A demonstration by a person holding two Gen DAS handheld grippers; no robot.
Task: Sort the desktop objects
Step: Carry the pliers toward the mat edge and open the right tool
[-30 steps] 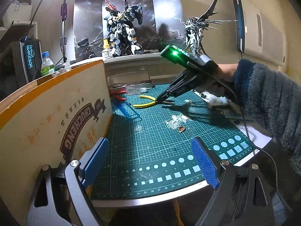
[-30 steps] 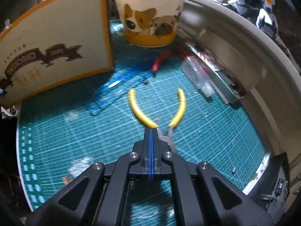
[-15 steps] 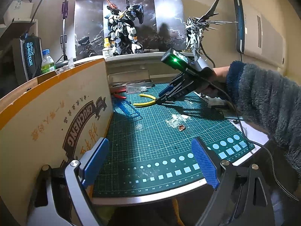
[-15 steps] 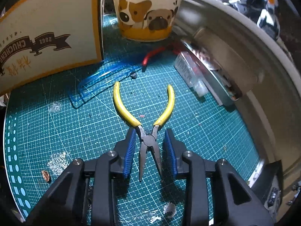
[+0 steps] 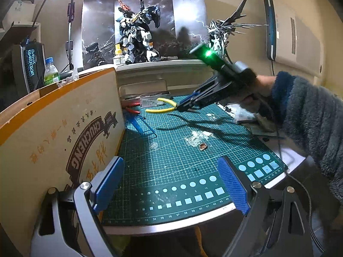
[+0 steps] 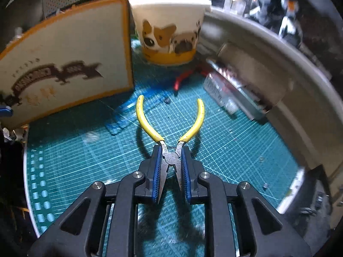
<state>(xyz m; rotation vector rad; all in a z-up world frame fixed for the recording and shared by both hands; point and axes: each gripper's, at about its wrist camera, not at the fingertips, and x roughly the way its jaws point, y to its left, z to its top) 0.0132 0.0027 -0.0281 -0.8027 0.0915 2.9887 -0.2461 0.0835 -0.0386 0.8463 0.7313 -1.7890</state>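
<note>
- The right gripper (image 6: 170, 169) is seen closing its blue ribbed pads on the steel head of the yellow-handled pliers (image 6: 171, 137); the head is held between the pads near the pivot, with the handles splayed away from the camera above the green gridded cutting mat (image 6: 225, 150).
- The hold is judged narrow: the metal head is smooth and tapered, so the pliers could pivot or slide out forward if the pads are not fully pressed.
- The spring-loaded handles stand spread; a snag on the blue clear plastic sprue frame (image 6: 126, 117) lying on the mat just beyond could be caused by a low carry.
- Further off, the red-handled cutters (image 6: 182, 79) and the clear plastic box (image 6: 218, 94) could be knocked by the swinging handles.
- The paper cup printed with dogs (image 6: 169, 30) and the tan cardboard box with brown lettering (image 6: 64, 68) stand at the back; the cup could be tipped by a careless pass.
- The left gripper (image 5: 169, 182) is held wide apart and empty at the mat's near edge beside the box, well apart from the pliers.
</note>
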